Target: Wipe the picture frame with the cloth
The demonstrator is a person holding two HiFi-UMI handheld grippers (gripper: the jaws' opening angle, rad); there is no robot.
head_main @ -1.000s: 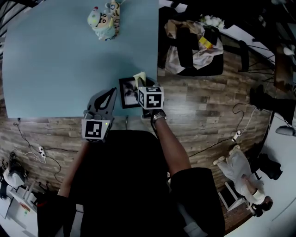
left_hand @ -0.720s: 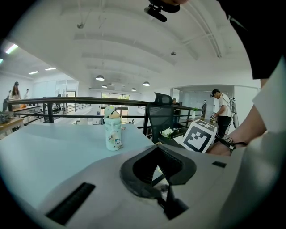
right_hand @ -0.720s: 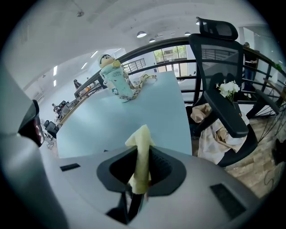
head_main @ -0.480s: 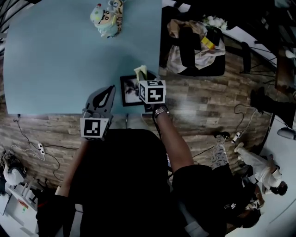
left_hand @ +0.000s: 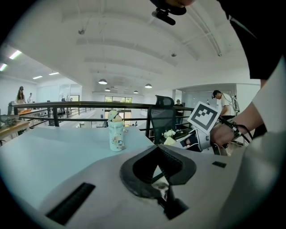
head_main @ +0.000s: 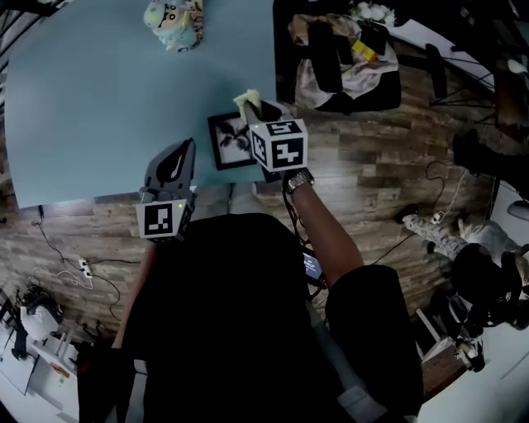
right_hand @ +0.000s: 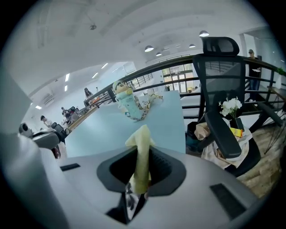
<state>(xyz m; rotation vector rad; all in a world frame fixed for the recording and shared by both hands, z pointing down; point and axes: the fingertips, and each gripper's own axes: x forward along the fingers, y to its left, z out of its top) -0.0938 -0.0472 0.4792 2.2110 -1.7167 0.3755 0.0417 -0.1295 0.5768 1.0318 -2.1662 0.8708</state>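
Locate the picture frame (head_main: pixel 228 142) flat on the light blue worktop (head_main: pixel 99 99), at its near right corner. Note the black border and the dark floral print facing up.

Read the right gripper (head_main: pixel 253 111) as clamped: jaws pinching a pale yellow cloth (right_hand: pixel 142 156). Note the cloth folded into a narrow strip, upright between the jaws and projecting past their tips. In the head view, place this gripper over the right edge of the frame, with the cloth tip at the frame's far right corner. Treat contact between cloth and frame as undetermined.

Read the left gripper (head_main: pixel 186 147) as closed and empty: jaws pressed together at the tips, nothing between them. Place it over the near edge of the worktop, left of the frame and apart from it, tips pointing toward the far edge.

Locate a cartoon-figure container (head_main: pixel 173 18) near the far edge of the worktop, well apart from the frame and both grippers.

Beyond the right edge of the worktop, note a black office chair (head_main: pixel 339 58) loaded with clothing, standing on wood-pattern floor (head_main: pixel 372 182).
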